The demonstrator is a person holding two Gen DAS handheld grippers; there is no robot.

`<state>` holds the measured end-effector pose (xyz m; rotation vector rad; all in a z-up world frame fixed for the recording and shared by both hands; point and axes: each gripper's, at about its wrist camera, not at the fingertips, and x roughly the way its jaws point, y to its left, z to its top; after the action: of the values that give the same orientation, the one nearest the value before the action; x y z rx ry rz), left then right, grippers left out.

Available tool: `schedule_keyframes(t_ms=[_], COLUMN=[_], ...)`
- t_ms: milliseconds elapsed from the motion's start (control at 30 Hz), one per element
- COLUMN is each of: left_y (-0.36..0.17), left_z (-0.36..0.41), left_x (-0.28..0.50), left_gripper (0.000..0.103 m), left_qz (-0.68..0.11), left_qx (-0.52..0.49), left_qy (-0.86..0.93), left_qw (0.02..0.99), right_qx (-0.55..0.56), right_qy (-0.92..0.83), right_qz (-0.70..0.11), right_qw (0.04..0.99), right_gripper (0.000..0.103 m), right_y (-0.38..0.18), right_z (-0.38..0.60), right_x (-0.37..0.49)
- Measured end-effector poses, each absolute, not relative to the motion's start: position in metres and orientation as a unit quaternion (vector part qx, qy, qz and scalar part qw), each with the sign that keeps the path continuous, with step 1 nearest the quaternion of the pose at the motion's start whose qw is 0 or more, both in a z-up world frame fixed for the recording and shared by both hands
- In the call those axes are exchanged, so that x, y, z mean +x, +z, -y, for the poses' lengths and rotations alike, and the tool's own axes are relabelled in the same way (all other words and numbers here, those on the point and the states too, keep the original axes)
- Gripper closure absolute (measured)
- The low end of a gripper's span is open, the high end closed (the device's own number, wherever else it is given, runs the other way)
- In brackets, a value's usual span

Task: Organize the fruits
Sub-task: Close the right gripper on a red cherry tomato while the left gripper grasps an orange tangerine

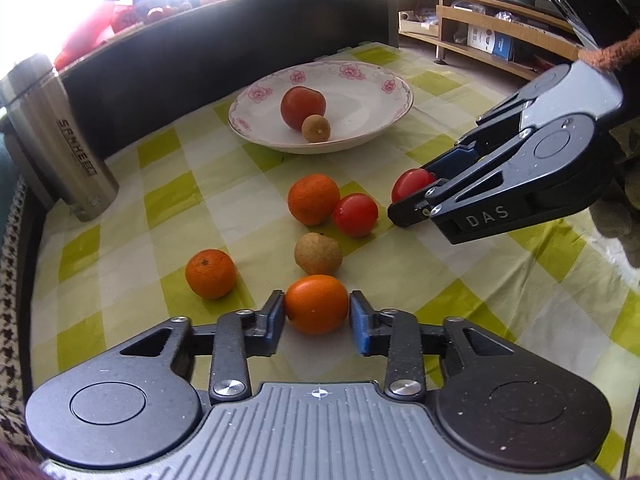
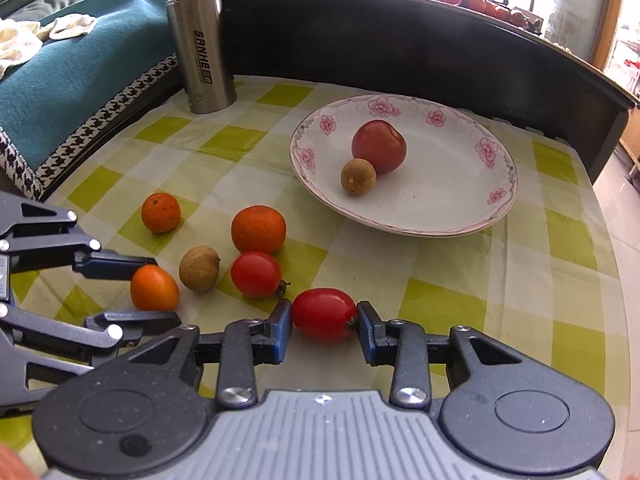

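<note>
Left wrist: left tongs (image 1: 317,312) pinch orange (image 1: 316,304); right tongs (image 2: 324,320) pinch tomato (image 2: 324,314).

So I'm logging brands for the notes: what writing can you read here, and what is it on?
"SANHE" on the steel flask, running lengthwise along its side; the smaller print beside it and the round mark lower down are too small to read.
"DAS" on the right gripper, on the side of one finger.
The boxes on the shelf carry print too blurred to read.
</note>
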<state>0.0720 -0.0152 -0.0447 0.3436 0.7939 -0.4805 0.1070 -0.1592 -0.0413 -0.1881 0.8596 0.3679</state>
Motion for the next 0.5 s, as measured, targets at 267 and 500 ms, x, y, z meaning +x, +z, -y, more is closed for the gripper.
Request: schedule_keyframes(t_ms=[267,500], left_y=[-0.042,-0.031], left_z=[0.016,0.012], left_x=[0.072,0.070], left_gripper=[0.062,0.062], left_qz=[-0.385,-0.374], left_qx=[0.161,0.149], left_qy=[-0.230,-0.221], left_qw=[0.879,0.888], right_qx=[-0.087,-0.080], right_qy=[0.169,0.164], right_qz=[-0.420,-0.408], right_qw=[0.888,0.894], right_gripper=[0.063,0.063], right_y=[-0.040,-0.030], right_z=[0.158,0.161], right_x=[0.107,0.102])
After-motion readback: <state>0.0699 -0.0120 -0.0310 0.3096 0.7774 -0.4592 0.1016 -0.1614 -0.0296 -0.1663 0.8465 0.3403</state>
